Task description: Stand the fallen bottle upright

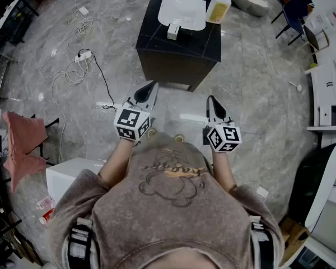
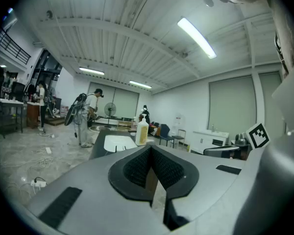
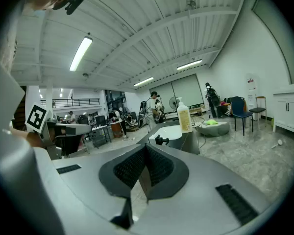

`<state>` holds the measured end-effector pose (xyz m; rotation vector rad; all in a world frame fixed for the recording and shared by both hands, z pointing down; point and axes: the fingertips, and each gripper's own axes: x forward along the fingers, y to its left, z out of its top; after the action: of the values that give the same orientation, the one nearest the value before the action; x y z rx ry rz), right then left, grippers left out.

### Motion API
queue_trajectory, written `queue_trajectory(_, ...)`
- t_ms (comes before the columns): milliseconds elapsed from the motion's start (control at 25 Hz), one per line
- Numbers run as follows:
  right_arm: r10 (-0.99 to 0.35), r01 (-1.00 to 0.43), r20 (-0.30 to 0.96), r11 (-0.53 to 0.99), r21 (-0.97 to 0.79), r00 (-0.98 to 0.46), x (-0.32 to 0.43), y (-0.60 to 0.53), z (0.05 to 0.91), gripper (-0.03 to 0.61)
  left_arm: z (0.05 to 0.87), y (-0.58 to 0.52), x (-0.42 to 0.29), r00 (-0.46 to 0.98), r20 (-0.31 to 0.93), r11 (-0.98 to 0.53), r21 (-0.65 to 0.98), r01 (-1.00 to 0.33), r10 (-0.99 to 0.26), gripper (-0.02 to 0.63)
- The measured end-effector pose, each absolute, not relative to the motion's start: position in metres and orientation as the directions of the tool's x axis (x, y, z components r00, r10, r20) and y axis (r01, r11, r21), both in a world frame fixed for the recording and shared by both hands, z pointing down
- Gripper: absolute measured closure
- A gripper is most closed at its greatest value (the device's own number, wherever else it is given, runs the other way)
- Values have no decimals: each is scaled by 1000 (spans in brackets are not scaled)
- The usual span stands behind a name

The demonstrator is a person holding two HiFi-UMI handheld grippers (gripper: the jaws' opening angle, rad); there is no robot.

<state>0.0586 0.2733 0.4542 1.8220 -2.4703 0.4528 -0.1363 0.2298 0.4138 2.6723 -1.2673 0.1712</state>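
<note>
So the person's standing back from the black block-shaped counter point(image 1: 179, 52) with the white rounded sink basin point(image 1: 182, 4) on top. The left gripper point(image 1: 150, 88) and right gripper point(image 1: 212, 101) both have their claws pinched fully closed with nothing in them, well short of the counter. The pump-top plastic bottle of yellow liquid point(image 1: 218, 7) is standing upright on the counter's far right corner, just beside the sink.

Yellow bottle point(image 1: 218, 9) (white-topped), black cabinet point(image 1: 173, 60), white basin point(image 1: 182, 5) — grey-veined floor point(image 1: 257, 83)
</note>
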Motion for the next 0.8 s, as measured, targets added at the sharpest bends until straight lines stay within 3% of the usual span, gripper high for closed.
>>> queue_trajectory(800,-948,-958,202,207,-198,-247,34,251,463,578,425,193,-168,669,164,-660,115,-743,-725,595)
